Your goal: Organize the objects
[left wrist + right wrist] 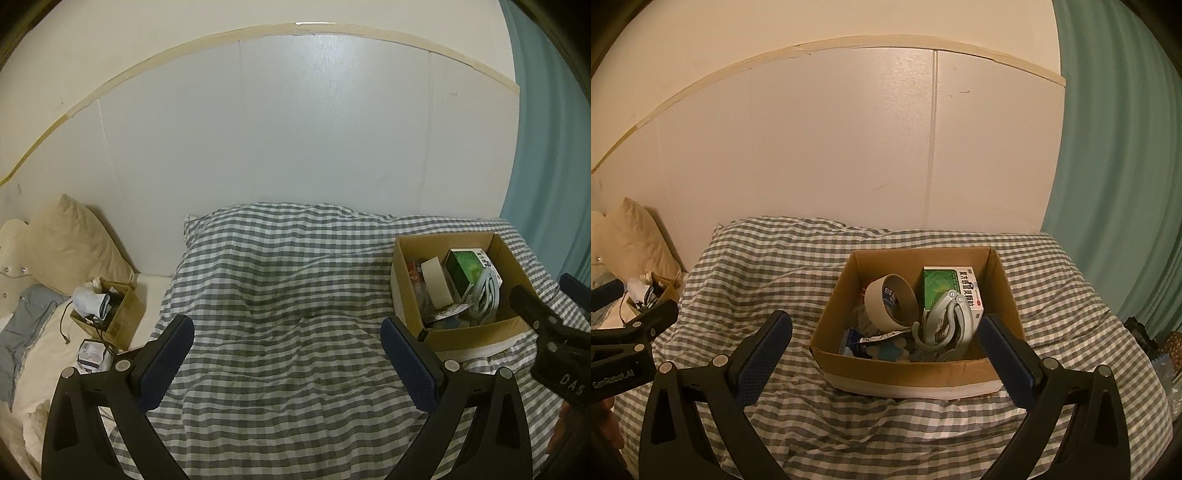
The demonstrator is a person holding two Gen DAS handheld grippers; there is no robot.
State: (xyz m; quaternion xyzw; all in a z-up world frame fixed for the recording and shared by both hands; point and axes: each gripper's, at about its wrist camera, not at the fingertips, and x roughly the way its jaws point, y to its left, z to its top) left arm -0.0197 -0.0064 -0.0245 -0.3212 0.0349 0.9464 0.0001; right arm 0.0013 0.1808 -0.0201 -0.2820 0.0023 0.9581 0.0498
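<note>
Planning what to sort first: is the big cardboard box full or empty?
Partly full: the box holds a tape roll, a green carton and other bits.

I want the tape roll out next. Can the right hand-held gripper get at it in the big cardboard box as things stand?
Probably yes. The right hand-held gripper is open and empty in front of the cardboard box, which is open-topped. The tape roll stands on the clutter, exposed from above, though the grey plastic tool crowds its right side.

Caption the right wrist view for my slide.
Open right claw poised before a cardboard box holding a tape roll and green carton, on a checked duvet.
</note>
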